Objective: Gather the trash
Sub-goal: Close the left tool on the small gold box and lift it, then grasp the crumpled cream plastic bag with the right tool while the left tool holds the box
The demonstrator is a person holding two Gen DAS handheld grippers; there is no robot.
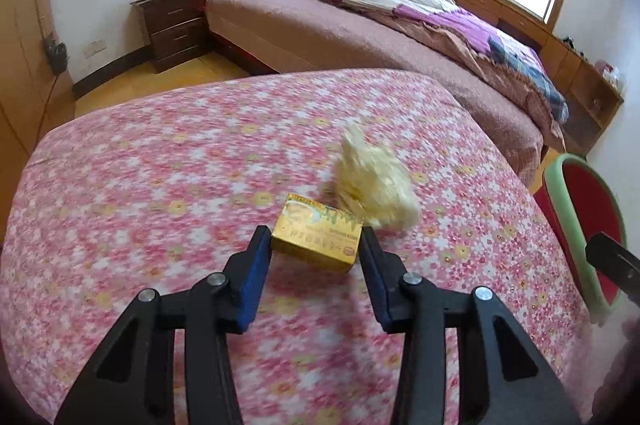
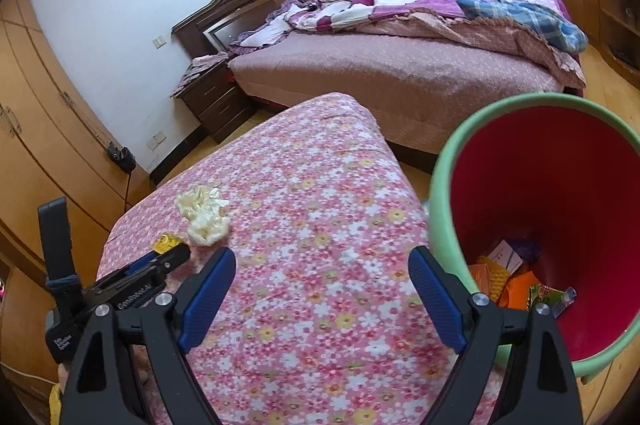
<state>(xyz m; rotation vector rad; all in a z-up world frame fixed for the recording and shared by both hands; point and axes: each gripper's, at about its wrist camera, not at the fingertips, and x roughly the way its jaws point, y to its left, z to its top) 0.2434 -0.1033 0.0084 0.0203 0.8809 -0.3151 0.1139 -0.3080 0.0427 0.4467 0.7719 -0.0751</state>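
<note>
A small gold box (image 1: 318, 235) lies on the pink floral cloth of the table (image 1: 160, 165), between the tips of my left gripper (image 1: 316, 245). The blue pads stand on either side of the box; whether they touch it I cannot tell. A crumpled cream tissue (image 1: 372, 181) lies just beyond the box. In the right wrist view the tissue (image 2: 204, 213) and a corner of the box (image 2: 166, 243) show at the left, with the left gripper (image 2: 168, 257) at the box. My right gripper (image 2: 322, 265) is open and empty over the cloth, beside the red bin (image 2: 560, 185).
The red bin has a green rim (image 1: 560, 193) and stands off the table's right edge, with several wrappers (image 2: 516, 277) inside. A large bed (image 1: 360, 37) with purple bedding lies beyond the table. A dark nightstand (image 1: 176, 25) stands at its left, wooden wardrobes (image 2: 40, 129) along the left wall.
</note>
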